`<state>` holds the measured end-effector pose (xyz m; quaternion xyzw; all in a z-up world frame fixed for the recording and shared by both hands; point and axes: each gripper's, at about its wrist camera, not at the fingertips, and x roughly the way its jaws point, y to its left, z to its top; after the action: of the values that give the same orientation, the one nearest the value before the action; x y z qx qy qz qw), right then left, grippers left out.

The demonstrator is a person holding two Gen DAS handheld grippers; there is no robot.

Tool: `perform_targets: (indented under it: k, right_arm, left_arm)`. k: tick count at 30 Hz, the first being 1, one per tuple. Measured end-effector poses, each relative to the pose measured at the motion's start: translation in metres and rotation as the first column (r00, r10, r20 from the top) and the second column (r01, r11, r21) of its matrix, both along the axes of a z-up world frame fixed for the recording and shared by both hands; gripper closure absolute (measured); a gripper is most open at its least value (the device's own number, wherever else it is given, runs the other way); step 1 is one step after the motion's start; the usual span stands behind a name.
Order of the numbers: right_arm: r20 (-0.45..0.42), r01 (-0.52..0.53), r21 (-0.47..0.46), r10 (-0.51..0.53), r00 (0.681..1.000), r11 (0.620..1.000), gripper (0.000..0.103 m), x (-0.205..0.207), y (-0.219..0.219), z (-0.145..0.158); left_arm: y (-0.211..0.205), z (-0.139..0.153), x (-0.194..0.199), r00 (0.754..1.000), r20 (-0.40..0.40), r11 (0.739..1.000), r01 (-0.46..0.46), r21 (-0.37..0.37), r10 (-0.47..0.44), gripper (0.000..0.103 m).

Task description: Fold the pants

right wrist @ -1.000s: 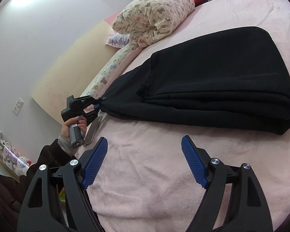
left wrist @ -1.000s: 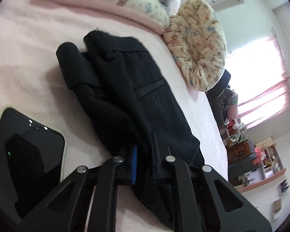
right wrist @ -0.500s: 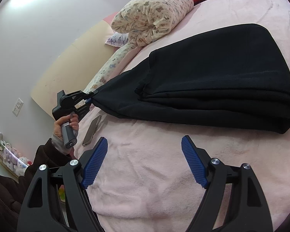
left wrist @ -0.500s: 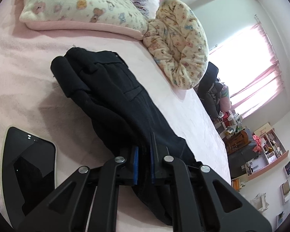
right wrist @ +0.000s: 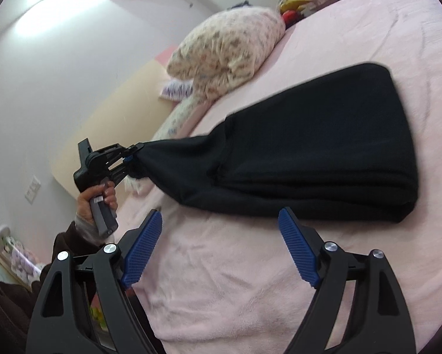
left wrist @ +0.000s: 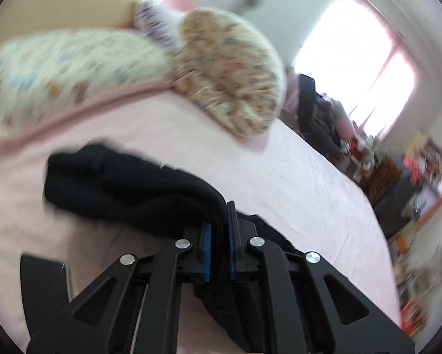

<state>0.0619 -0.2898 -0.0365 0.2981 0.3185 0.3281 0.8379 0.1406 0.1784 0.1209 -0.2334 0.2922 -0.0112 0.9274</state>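
Two grippers share this fold, and only one is working. Nearest the right wrist camera, the right gripper hangs above the pink bed with its blue pads spread wide and nothing between them; it is short of the near edge of the pants. Those black pants lie across the bed as a thick, already doubled stack, broad end to the right, narrowing to the left into a stretched point.

At that point the left gripper, held in the person's hand, is clamped tight on the cloth and has it raised off the bed. From the left wrist view the same pinch shows close up: dark fabric is squeezed between the two pads, and the rest bunches ahead toward the pillow and the rolled quilt.

To do this step well, I judge the lifted end should travel in a smooth arc over the stack and come down square on the broad end, edges matched, not dragged. The stack looks heavy and soft, so the layers may slide; the idle right gripper could press the near edge to anchor it. Release only once the cloth lies flat, then smooth outward.
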Motion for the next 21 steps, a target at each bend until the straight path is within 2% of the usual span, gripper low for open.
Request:
perform_targets:
  k: [3, 5, 6, 9, 11, 12, 13, 15, 16, 18, 19, 21]
  right_arm:
    - [0.006, 0.031, 0.038, -0.031, 0.999, 0.999, 0.020, 0.000, -0.013, 0.004]
    - [0.006, 0.049, 0.059, -0.050, 0.999, 0.997, 0.020, 0.000, -0.019, 0.007]
    - [0.008, 0.061, 0.066, -0.062, 0.998, 0.996, 0.020, -0.001, -0.023, 0.008]
    - [0.016, 0.101, 0.080, -0.102, 0.995, 0.992, 0.020, -0.001, -0.031, 0.012]
    - [0.016, 0.140, 0.085, -0.142, 0.990, 0.987, 0.020, -0.003, -0.040, 0.013]
    - [0.016, 0.181, 0.081, -0.183, 0.983, 0.980, 0.020, -0.004, -0.047, 0.014]
    - [0.016, 0.222, 0.071, -0.223, 0.975, 0.973, 0.020, -0.005, -0.053, 0.015]
    - [0.019, 0.333, 0.050, -0.335, 0.942, 0.941, 0.020, -0.011, -0.071, 0.016]
    - [0.018, 0.392, 0.042, -0.393, 0.920, 0.919, 0.020, -0.015, -0.081, 0.018]
    - [0.015, 0.496, 0.035, -0.496, 0.868, 0.868, 0.020, -0.022, -0.102, 0.020]
    - [0.008, 0.532, 0.036, -0.533, 0.846, 0.846, 0.020, -0.025, -0.112, 0.021]
    - [-0.013, 0.581, 0.051, -0.581, 0.814, 0.813, 0.020, -0.028, -0.129, 0.020]
  left_arm:
    - [-0.040, 0.022, 0.003, 0.996, 0.042, 0.995, 0.079, 0.063, -0.082, 0.095]
    - [-0.074, 0.034, 0.003, 0.988, 0.067, 0.983, 0.130, 0.131, -0.140, 0.095]
    - [-0.092, 0.039, 0.002, 0.981, 0.079, 0.972, 0.164, 0.169, -0.179, 0.095]
    - [-0.157, 0.046, -0.007, 0.937, 0.112, 0.914, 0.290, 0.285, -0.332, 0.095]
    - [-0.208, 0.042, -0.015, 0.890, 0.104, 0.850, 0.383, 0.361, -0.445, 0.095]
    - [-0.240, 0.034, -0.021, 0.853, 0.076, 0.797, 0.447, 0.406, -0.517, 0.095]
    - [-0.258, 0.025, -0.024, 0.829, 0.053, 0.762, 0.484, 0.430, -0.557, 0.095]
    - [-0.303, -0.004, -0.034, 0.771, -0.024, 0.663, 0.563, 0.494, -0.636, 0.095]
    - [-0.329, -0.027, -0.041, 0.738, -0.094, 0.595, 0.605, 0.529, -0.668, 0.095]
    - [-0.358, -0.063, -0.050, 0.706, -0.190, 0.505, 0.642, 0.576, -0.682, 0.095]
    - [-0.371, -0.084, -0.054, 0.699, -0.239, 0.461, 0.651, 0.603, -0.674, 0.094]
    - [-0.384, -0.107, -0.065, 0.706, -0.269, 0.393, 0.623, 0.676, -0.655, 0.094]
